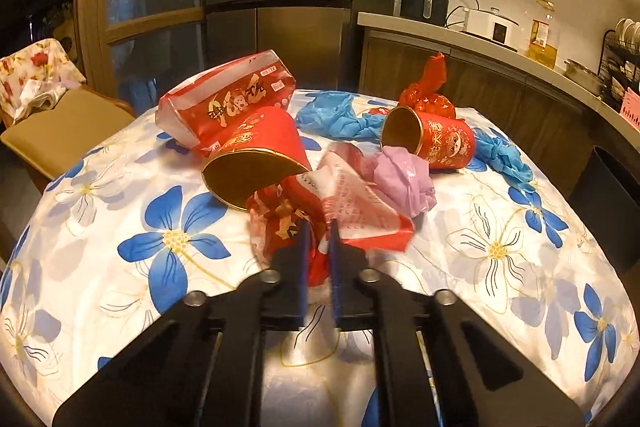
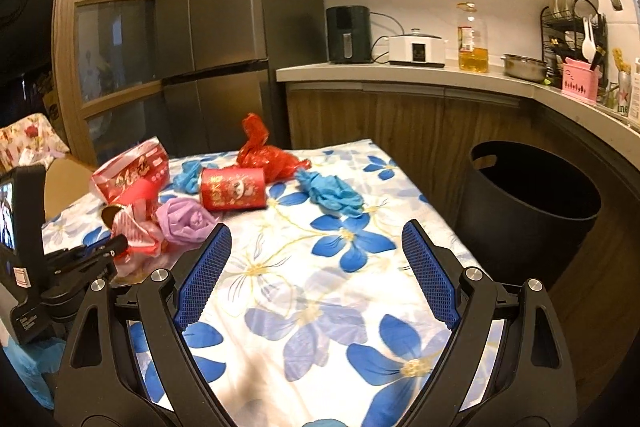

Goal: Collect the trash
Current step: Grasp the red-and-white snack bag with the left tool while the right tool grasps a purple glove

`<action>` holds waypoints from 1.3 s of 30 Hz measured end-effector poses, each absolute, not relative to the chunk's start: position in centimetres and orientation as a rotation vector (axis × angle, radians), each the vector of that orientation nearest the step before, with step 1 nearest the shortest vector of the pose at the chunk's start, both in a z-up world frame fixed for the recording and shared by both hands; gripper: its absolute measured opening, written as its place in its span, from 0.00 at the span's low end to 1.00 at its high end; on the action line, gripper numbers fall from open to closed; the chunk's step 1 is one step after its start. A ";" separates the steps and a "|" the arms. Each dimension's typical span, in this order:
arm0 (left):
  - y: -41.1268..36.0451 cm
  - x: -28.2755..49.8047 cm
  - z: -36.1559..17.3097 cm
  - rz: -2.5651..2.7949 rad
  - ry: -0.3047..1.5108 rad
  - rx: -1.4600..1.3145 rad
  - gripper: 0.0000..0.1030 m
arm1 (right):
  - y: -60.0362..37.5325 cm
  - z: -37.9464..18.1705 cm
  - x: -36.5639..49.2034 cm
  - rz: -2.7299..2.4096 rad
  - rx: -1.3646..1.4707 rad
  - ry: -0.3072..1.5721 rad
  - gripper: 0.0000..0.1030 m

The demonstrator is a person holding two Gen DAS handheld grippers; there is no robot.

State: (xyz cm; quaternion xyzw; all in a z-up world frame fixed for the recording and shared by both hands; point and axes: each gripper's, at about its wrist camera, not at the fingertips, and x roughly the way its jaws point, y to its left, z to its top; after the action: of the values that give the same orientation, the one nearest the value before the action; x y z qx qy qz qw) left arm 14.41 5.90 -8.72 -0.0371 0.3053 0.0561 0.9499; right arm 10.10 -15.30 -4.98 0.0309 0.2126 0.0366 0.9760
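My left gripper is shut on a crumpled red and white wrapper near the middle of the flowered table. Just behind it a red paper cup lies on its side, with a red snack bag beyond. A purple plastic wad touches the wrapper's right side. My right gripper stands open above bare cloth, nothing between its fingers. Ahead of it lie a second red cup, a blue plastic wad and a red plastic bag. The left gripper shows at the left of the right wrist view.
A black bin stands on the floor right of the table, below the kitchen counter. A padded chair sits at the table's left. A fridge rises behind. More blue plastic lies at the far side.
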 end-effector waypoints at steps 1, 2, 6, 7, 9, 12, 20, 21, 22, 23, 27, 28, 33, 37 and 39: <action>6.0 14.3 -8.6 0.108 0.618 -0.085 0.01 | -15.1 -5.1 10.1 0.079 0.060 0.431 0.83; 6.2 14.2 -8.5 0.097 0.617 -0.095 0.01 | -14.9 -5.2 10.2 0.084 0.057 0.433 0.83; 6.3 13.0 -7.8 0.072 0.588 -0.106 0.00 | -14.3 -5.5 10.3 0.098 0.050 0.441 0.83; 6.4 12.5 -7.4 0.065 0.577 -0.112 0.00 | -14.1 -5.6 10.4 0.101 0.049 0.444 0.83; 6.7 11.7 -6.9 0.056 0.562 -0.122 0.00 | -13.8 -5.8 10.6 0.110 0.049 0.449 0.83; 7.3 10.5 -5.9 0.062 0.532 -0.131 0.00 | -13.2 -6.0 10.8 0.126 0.047 0.455 0.83; 9.5 9.3 -4.8 0.116 0.494 -0.157 0.00 | -8.8 -7.3 12.5 0.215 0.018 0.479 0.82; 9.7 9.3 -5.0 0.122 0.497 -0.159 0.00 | -8.4 -7.5 12.8 0.224 0.011 0.482 0.82; 10.1 9.3 -5.1 0.132 0.501 -0.161 0.00 | -7.6 -7.7 13.2 0.235 0.000 0.488 0.82; 10.4 9.4 -5.2 0.138 0.504 -0.164 0.00 | -6.9 -7.8 13.5 0.244 -0.008 0.491 0.81; 11.4 9.4 -5.4 0.155 0.505 -0.174 0.00 | -5.0 -8.3 15.3 0.262 -0.023 0.516 0.77; 11.7 9.5 -5.4 0.160 0.504 -0.174 0.00 | -4.3 -8.5 16.0 0.269 -0.025 0.525 0.76; 12.4 9.6 -5.6 0.166 0.511 -0.184 0.00 | -2.0 -9.1 18.1 0.299 -0.038 0.569 0.69; 12.8 9.8 -5.7 0.172 0.515 -0.183 0.00 | -0.5 -9.9 19.5 0.315 -0.059 0.612 0.54; 12.9 9.8 -5.8 0.173 0.517 -0.184 0.00 | -0.1 -10.2 19.8 0.323 -0.071 0.628 0.44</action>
State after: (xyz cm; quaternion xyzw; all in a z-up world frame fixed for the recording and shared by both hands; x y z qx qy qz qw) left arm 9.80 12.89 -5.78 -0.0908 0.2551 0.0853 0.9588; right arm 19.85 -0.14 -10.25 -0.0348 0.3074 0.1584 0.9377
